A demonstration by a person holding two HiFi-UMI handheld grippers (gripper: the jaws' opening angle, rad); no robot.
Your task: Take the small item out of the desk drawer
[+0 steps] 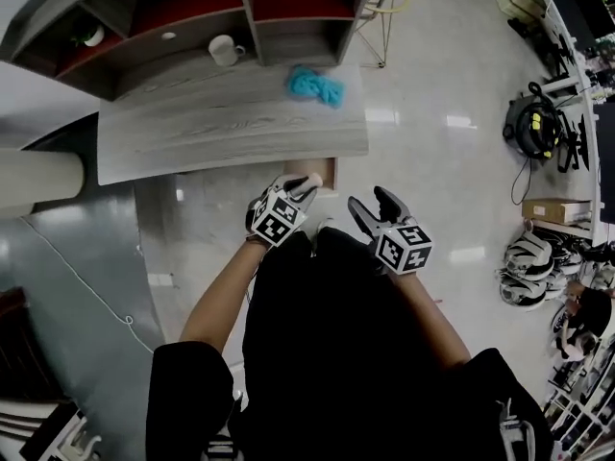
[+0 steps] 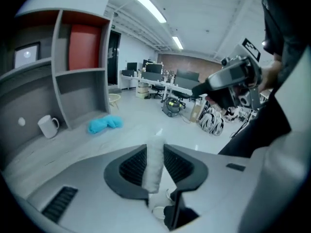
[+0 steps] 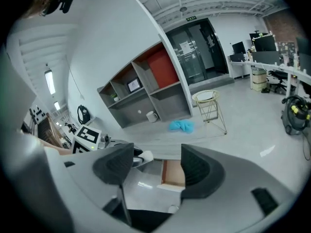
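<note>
My left gripper [image 1: 306, 183] is shut on a small white stick-shaped item [image 2: 154, 163], which stands upright between its jaws. It is held just in front of the desk's open wooden drawer [image 1: 327, 173]. In the right gripper view that item [image 3: 145, 155] shows at the left gripper's tip, beside the drawer [image 3: 174, 174]. My right gripper [image 1: 373, 202] hangs open and empty to the right of the drawer, over the floor. The grey wood desk [image 1: 231, 128] carries a blue cloth [image 1: 315, 84] and a white mug [image 1: 225, 50].
A grey and red shelf unit [image 1: 192, 12] stands behind the desk. A wire stool [image 1: 382, 8] is at the desk's right end. On the floor at the right are a vacuum [image 1: 533, 123], a cardboard box [image 1: 555, 209] and striped bags [image 1: 527, 262].
</note>
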